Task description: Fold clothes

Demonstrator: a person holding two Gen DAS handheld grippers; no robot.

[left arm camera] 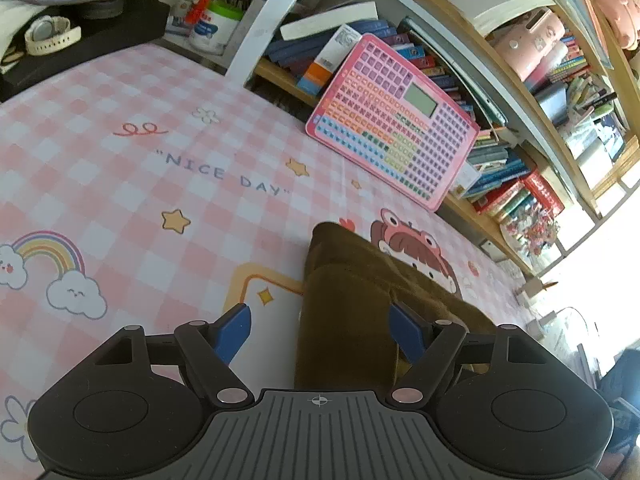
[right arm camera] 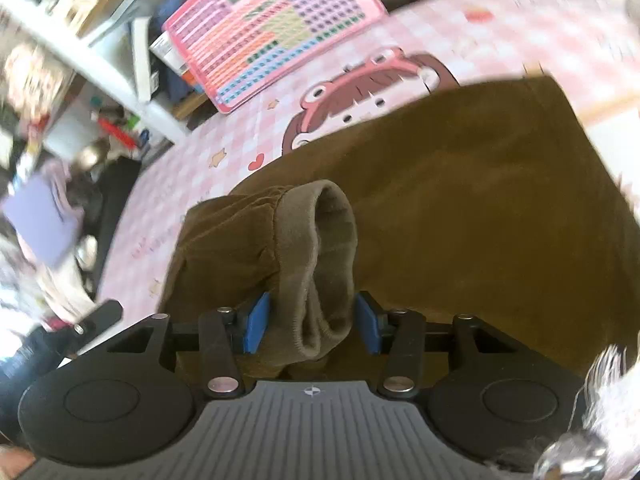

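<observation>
A brown garment (left arm camera: 360, 304) lies on the pink checked tablecloth (left arm camera: 120, 168). In the left wrist view my left gripper (left arm camera: 320, 332) is open and hovers low over the garment's left edge; its right finger is over the cloth, its left finger over the bare tablecloth. In the right wrist view the garment (right arm camera: 460, 200) spreads wide, and its ribbed cuff (right arm camera: 320, 268) stands up between the blue pads (right arm camera: 256, 324). My right gripper (right arm camera: 312, 328) is shut on that cuff and holds the sleeve end lifted. This view is motion blurred.
A pink toy keyboard tablet (left arm camera: 396, 120) leans against a bookshelf (left arm camera: 520, 100) along the table's far edge. A black tray with a watch (left arm camera: 52, 34) and a pen cup (left arm camera: 212, 20) stand at the far left corner.
</observation>
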